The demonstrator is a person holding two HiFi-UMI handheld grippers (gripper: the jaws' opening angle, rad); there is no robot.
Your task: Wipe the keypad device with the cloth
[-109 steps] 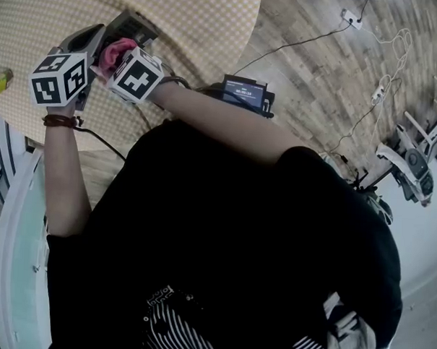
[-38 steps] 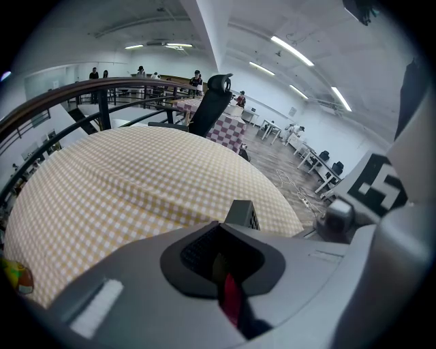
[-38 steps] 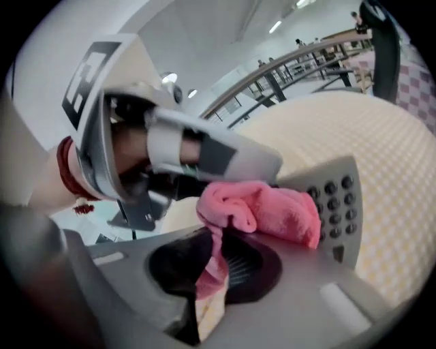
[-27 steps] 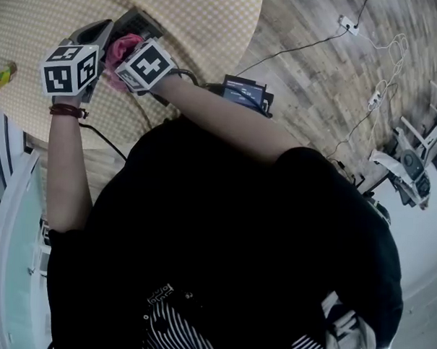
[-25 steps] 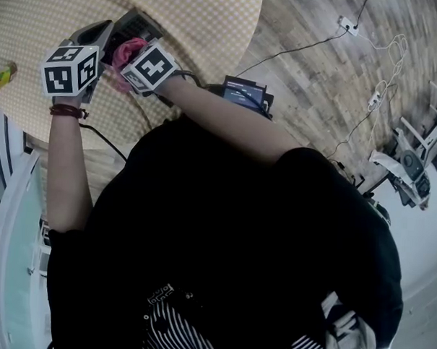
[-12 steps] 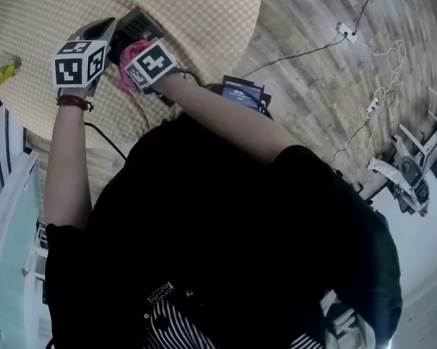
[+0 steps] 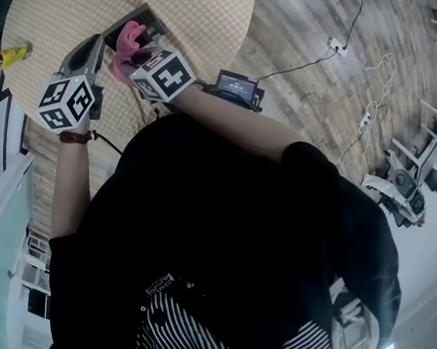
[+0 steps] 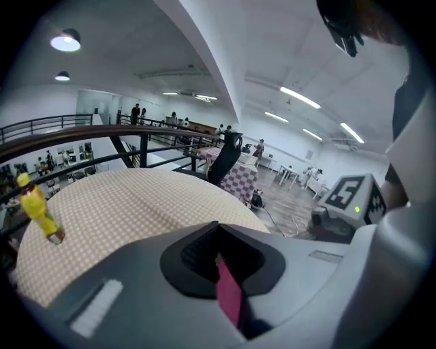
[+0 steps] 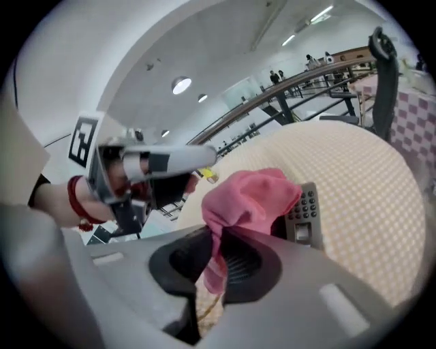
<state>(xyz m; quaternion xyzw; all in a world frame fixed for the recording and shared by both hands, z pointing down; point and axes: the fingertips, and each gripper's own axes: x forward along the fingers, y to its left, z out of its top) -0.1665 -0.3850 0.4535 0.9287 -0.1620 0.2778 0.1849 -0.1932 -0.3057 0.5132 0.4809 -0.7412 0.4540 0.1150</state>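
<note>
Cloth: soft, light, bunches easily; right gripper jaws pinch its tail, wad over keypad; left gripper jaws together, off keypad.

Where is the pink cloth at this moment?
In the right gripper view, the pink cloth is pinched in the right gripper. Its bunched end covers part of the keypad device on the checked table.

Round table under a beige checked cover, filling the head view from ten to twelve o'clock. At its nine-o'clock edge, a yellow bottle, upright. Toward two o'clock, wooden floor carrying white cables and a power strip. Beyond the table, a dark railing and a black chair.
</note>
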